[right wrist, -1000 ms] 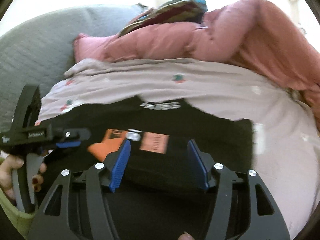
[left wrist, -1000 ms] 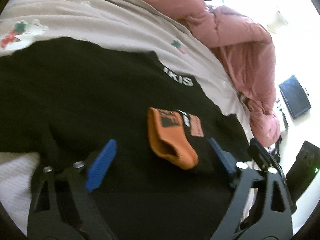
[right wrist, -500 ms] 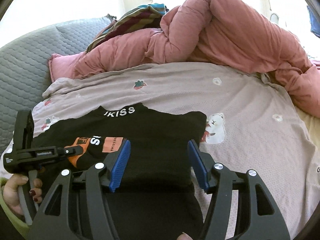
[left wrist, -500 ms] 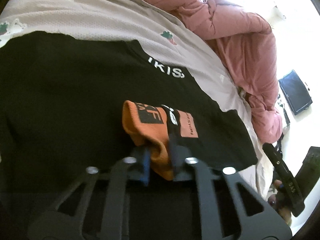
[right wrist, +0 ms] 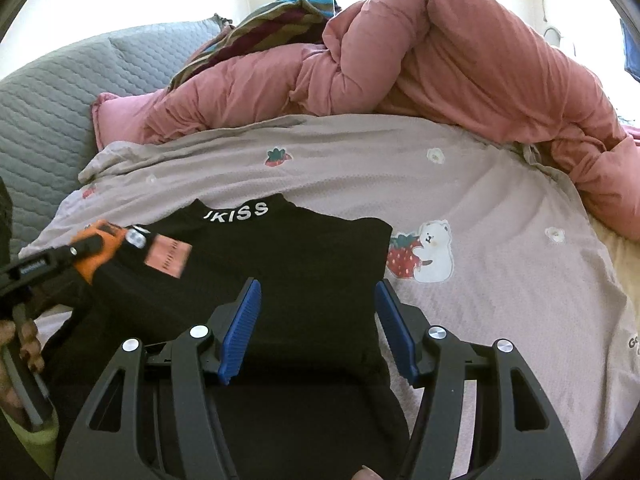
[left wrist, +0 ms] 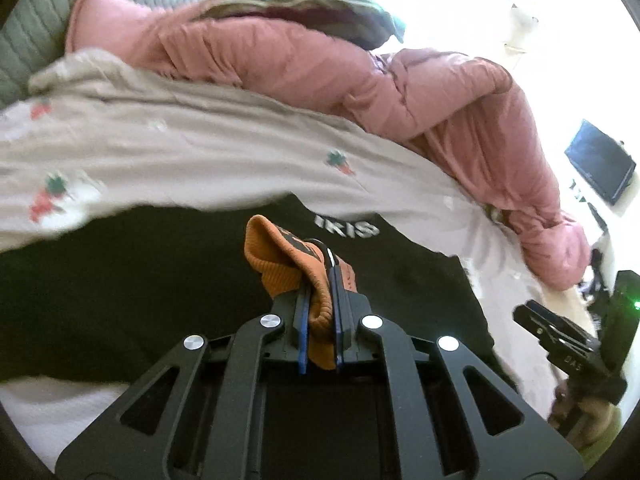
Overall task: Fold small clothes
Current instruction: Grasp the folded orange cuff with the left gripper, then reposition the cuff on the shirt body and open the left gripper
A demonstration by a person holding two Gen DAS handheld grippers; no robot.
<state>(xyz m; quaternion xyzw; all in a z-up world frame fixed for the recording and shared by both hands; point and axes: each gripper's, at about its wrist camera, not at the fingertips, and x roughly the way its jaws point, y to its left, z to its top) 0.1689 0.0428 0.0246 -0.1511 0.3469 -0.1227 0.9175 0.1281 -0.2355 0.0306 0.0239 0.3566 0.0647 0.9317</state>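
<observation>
So the left gripper [left wrist: 320,320] has its fingers clamped tight on the ribbed cuff of an orange sock [left wrist: 288,264], with the knit squashed between the two blue pads, and the sock is lifted a bit above the black top [left wrist: 120,280] spread out on the bed. There's a paper tag [right wrist: 168,258] still attached to the sock, peach coloured; from the right wrist view it sticks out over the black fabric, and it's blurry there so I can't read what's printed on it. The black top lies flat on the pale bedsheet [right wrist: 500,208] with strawberry and bear prints, its collar with white lettering [right wrist: 236,211] pointing toward the far side. The right gripper [right wrist: 318,326] hovers over the near part of the top with its fingers apart and nothing between them, just black cloth underneath. A rumpled pink duvet [right wrist: 460,60] is heaped along the far edge of the bed, a striped cloth [right wrist: 272,20] piled on it, and a grey quilted headboard [right wrist: 52,100] off to the left.
</observation>
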